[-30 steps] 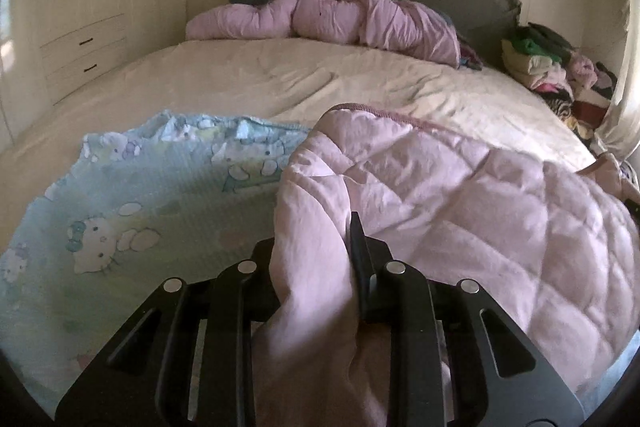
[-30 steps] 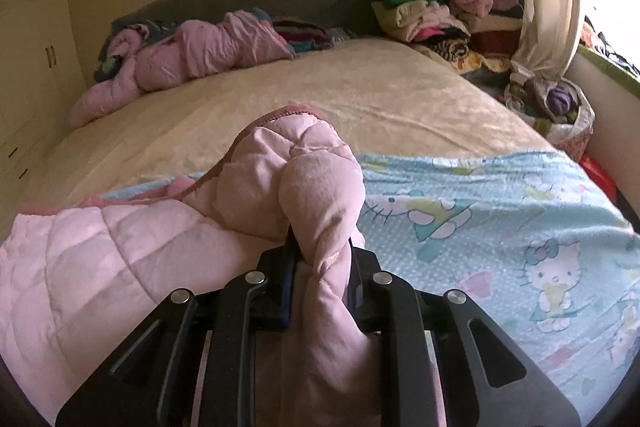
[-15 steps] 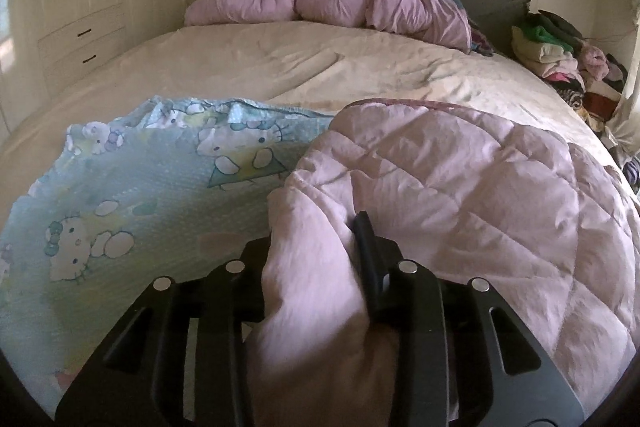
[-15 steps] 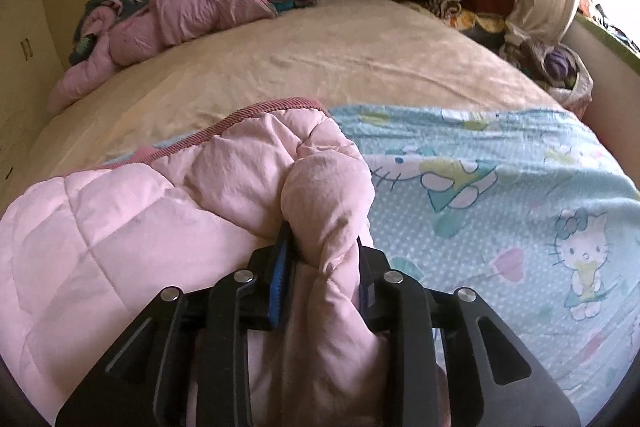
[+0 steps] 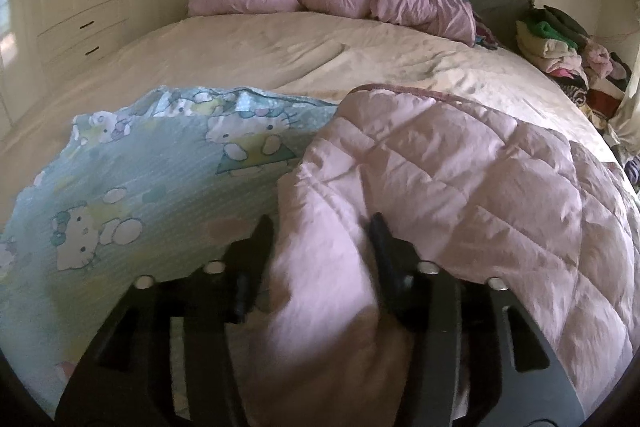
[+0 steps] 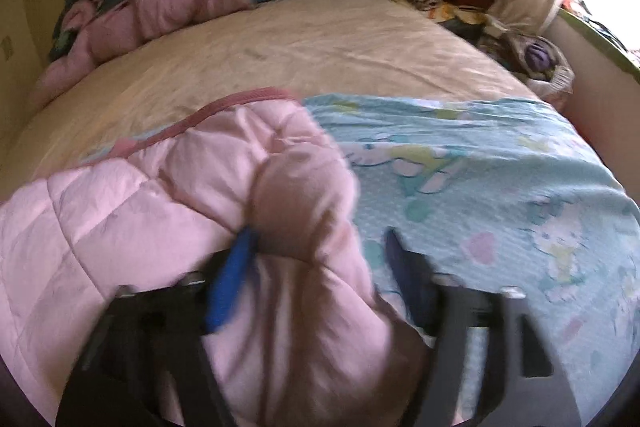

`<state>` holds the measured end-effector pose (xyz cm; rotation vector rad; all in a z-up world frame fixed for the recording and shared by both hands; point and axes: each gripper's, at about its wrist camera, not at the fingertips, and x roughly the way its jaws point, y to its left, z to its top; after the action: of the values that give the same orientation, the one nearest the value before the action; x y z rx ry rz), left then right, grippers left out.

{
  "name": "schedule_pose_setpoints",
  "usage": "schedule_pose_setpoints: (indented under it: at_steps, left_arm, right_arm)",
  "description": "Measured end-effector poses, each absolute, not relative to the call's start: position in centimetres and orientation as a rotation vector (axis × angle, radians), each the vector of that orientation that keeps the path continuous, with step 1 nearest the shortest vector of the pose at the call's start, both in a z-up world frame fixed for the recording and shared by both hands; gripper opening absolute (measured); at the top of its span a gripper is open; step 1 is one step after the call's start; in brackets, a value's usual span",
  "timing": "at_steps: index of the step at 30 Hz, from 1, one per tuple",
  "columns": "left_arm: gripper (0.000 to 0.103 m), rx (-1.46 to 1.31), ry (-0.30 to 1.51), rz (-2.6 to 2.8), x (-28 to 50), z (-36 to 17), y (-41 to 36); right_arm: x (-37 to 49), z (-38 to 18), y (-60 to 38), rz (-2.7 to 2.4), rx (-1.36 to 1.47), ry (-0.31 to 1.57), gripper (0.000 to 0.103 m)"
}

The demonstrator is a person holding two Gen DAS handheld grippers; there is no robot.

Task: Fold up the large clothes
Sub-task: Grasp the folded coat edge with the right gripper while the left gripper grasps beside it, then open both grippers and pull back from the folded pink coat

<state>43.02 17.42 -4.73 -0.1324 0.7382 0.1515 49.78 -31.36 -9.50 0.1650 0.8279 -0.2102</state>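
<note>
On the bed [image 5: 320, 51], the pink quilt [image 5: 460, 179] lies folded over the blue cartoon-print sheet [image 5: 132, 187]. The left gripper [image 5: 322, 227] has spread since half a second ago; a quilt fold sits between its parted fingers. The right gripper [image 6: 320, 243] has also widened, and its right finger [image 6: 400, 259] stands clear of the fold, though blur makes left-side contact uncertain.
</note>
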Motion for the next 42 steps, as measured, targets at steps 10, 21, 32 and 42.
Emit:
schedule_pose_setpoints:
  at_steps: [10,21,32,42]
  left_arm:
    - [0.08,-0.152,0.648,0.166,38.7,-0.5,15.3]
    - [0.087,-0.08,0.758,-0.045,36.7,-3.0,6.4]
    - [0.09,-0.066,0.786,-0.029,37.4,-6.5,6.2]
    - [0.091,-0.068,0.802,-0.043,38.1,-6.8,6.5]
  right_arm:
    - [40.9,-2.8,-26.5,0.022,0.112,0.642,0.08]
    - [39.9,-3.3,-15.9,0.302,-0.076,0.802,0.073]
    - [44.2,-6.6,-12.5,0.305,-0.161,1.005,0.083]
    - [46.8,-9.5,-11.9,0.295,-0.156,1.065,0.09]
